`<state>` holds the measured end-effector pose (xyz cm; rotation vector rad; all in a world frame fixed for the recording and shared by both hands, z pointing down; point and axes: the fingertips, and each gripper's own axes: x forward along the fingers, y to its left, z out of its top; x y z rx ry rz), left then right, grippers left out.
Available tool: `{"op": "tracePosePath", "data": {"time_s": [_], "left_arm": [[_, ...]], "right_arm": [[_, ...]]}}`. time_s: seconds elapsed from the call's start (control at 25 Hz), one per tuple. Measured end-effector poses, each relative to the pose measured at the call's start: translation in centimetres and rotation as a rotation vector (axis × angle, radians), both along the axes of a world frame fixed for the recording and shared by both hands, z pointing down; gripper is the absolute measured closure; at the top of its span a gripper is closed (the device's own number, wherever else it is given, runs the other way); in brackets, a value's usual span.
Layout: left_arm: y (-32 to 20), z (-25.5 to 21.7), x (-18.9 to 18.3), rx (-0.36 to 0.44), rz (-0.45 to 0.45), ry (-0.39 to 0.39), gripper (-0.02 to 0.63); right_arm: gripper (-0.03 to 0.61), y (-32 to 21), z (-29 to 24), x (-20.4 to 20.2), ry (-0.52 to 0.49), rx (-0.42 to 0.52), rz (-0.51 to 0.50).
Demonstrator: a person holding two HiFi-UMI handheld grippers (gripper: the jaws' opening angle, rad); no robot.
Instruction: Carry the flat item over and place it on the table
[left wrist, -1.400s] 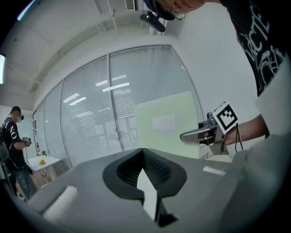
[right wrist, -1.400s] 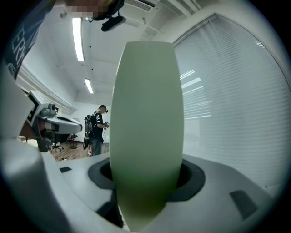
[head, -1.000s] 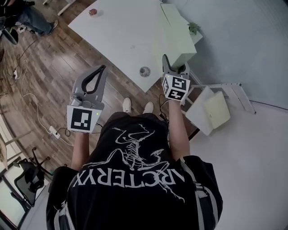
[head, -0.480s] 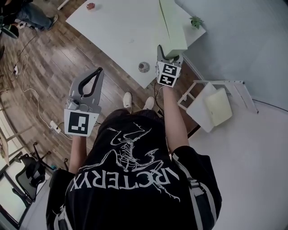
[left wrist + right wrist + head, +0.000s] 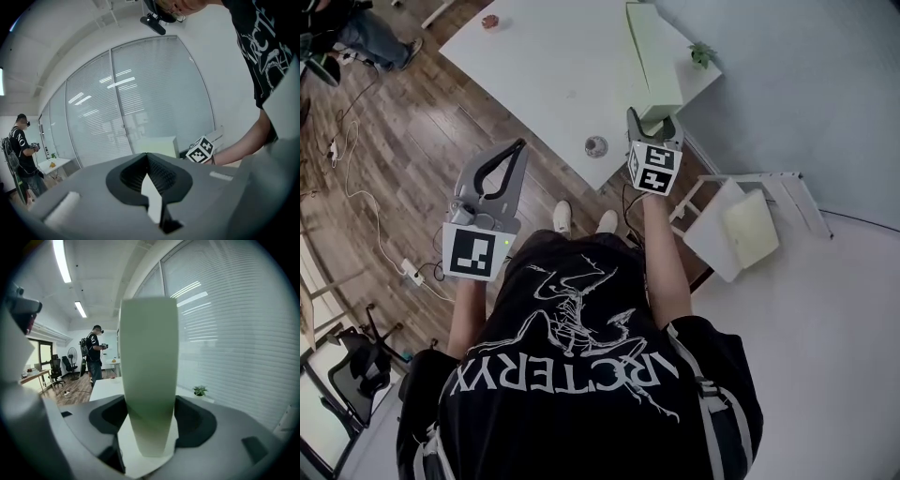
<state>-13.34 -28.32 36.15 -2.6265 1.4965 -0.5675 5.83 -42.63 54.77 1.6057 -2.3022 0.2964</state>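
Forward over the white counter [image 5: 534, 75] goes your right gripper [image 5: 652, 127], jaws opening around the pale green flat panel [image 5: 652, 52] standing upright near the counter's right edge. Your left gripper [image 5: 508, 155] hangs clenched, empty. Placement looks nearly complete.
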Motion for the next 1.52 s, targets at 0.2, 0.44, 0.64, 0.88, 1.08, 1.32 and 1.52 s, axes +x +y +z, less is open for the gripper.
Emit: {"op": "tracePosePath", "data": {"time_s": [0.2,0.44,0.64,0.88,1.08,1.32,1.52], "left_arm": [[-0.2,-0.3,0.8,0.008,0.017,0.026,0.621],[-1.2,-0.8,3.1,0.037,0.073,0.054,0.621],[-1.3,-1.3,4.9,0.053,0.104,0.063,0.621],[-1.3,-2.0,5.3,0.077,0.108,0.081,0.621],[-1.3,-2.6,5.4,0.098,0.112,0.101,0.621],[-1.8,-3.7,5.9,0.139,0.138,0.113,0.621],[-2.1,-4.3,5.7,0.155,0.140,0.114,0.621]], "right_arm": [[0.296,6.7,-8.2,2.5,-0.211,0.052,0.009],[0.375,10.3,-16.8,2.9,-0.313,0.159,-0.128],[0.532,10.9,-20.4,2.6,-0.228,0.232,-0.184],[0.545,12.0,-22.9,0.0,-0.130,0.372,-0.281],[0.557,12.3,-25.3,-0.9,0.031,0.580,-0.269],[0.566,10.8,-24.5,0.0,-0.030,0.515,-0.216],[0.568,10.1,-23.9,1.1,-0.033,0.480,-0.154]]}}
